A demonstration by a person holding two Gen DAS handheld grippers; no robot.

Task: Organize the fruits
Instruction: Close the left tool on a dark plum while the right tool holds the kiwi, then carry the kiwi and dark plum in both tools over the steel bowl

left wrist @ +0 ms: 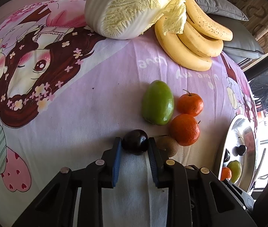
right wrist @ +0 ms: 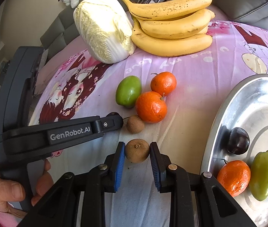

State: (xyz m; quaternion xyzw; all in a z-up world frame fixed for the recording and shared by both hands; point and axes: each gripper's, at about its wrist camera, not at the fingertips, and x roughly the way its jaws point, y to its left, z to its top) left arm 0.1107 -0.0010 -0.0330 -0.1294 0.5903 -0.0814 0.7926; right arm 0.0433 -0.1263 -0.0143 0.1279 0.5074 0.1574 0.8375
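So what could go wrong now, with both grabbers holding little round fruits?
The dark plum sits only at the tips of the left gripper, so it might slip out when lifted. The right gripper pinches a round brown fruit that could roll free. The left jaws could also nudge the other brown fruit just beside them.

Steel tray (right wrist: pixel 228 113) shiny, mirror-like; printed bedsheet (right wrist: pixel 190 71) matt cloth; plum (left wrist: pixel 135 141) glossy; longan (right wrist: pixel 137 150) rough, dull.

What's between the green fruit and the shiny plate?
Two oranges lie between the green fruit and the plate, seen in the right wrist view.
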